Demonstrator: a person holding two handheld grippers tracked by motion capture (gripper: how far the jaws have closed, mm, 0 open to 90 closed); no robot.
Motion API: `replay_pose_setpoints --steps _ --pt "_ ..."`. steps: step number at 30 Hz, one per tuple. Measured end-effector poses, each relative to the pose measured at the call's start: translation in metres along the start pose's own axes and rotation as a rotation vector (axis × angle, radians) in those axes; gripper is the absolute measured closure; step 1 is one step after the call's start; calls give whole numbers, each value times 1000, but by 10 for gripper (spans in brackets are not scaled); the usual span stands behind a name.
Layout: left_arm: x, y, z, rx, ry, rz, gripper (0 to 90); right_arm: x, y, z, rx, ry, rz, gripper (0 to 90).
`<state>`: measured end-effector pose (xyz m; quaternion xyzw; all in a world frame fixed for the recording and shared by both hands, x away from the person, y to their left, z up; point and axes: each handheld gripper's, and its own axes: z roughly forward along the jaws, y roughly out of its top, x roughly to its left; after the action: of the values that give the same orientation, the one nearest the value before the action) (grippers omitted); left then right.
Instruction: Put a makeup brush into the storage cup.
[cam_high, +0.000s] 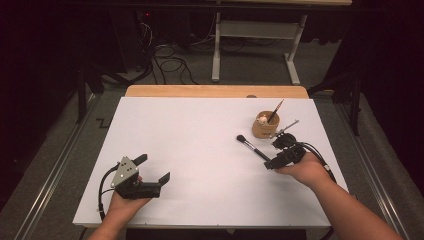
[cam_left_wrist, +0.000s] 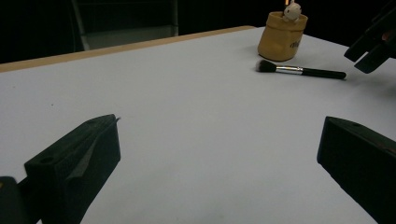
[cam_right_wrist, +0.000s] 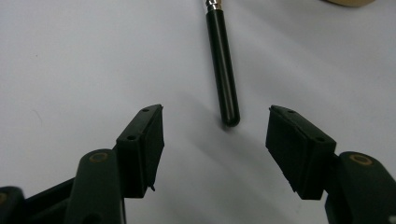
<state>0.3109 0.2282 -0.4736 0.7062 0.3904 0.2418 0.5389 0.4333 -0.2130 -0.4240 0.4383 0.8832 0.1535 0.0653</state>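
Wide-spread, the right gripper (cam_right_wrist: 215, 133) faces the brush (cam_right_wrist: 223, 70) handle's end, lying lengthwise just ahead; left gripper (cam_high: 152, 170) gapes far off.

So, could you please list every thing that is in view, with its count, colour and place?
makeup brush: 1, black handle, silver ferrule, lying on the table left of the cup
cup: 1, tan, far right of the table, holding a brown pencil and a small white figure
table: 1, white top, wooden far edge
left tongs: 1, black, open, near left
right tongs: 1, black, open, at the brush handle's end
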Motion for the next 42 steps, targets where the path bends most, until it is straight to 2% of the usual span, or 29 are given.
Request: replay_pose_setpoints --steps 7,8,9,10,15,19,20,21,22,25,27,29,35,36,40,41,42 --pt "1 0 -1 -5 -2 1 2 -2 8 5 4 9 -24 484" --pt "1 0 -1 -3 -1 0 2 -1 10 6 12 10 -5 494" --pt "2 0 -1 0 -2 1 2 -3 12 7 3 14 -30 507" --pt "2 0 -1 -2 -2 0 2 -3 13 8 3 13 -33 516" --pt "2 0 0 3 -8 1 2 -6 20 15 41 -1 -48 540" --pt "2 0 1 -2 -10 2 2 -10 26 17 65 7 -62 589" --pt "2 0 1 -3 -8 4 2 -11 27 18 74 32 -50 595" --pt "2 0 0 -3 -7 3 2 -10 28 18 85 30 -33 598" --pt "2 0 0 2 -8 3 2 -12 28 19 80 37 -56 603" --pt "2 0 -1 0 -6 2 2 -11 29 23 98 27 -69 621" --pt "2 0 -1 -1 -7 3 2 -9 28 24 115 23 -48 634" --pt "1 0 -1 -2 -10 2 2 -11 28 26 111 20 -76 647" --pt "2 0 0 0 -7 2 2 -11 28 25 124 20 -52 697" --pt "2 0 0 2 -7 3 2 -14 29 26 120 22 -83 698" --pt "1 0 0 0 -8 -2 2 -15 29 29 128 19 -101 719" --pt "1 0 0 0 -8 1 2 -13 28 29 140 25 -74 728" --pt "1 0 0 0 -8 1 2 -12 28 29 142 28 -76 732"
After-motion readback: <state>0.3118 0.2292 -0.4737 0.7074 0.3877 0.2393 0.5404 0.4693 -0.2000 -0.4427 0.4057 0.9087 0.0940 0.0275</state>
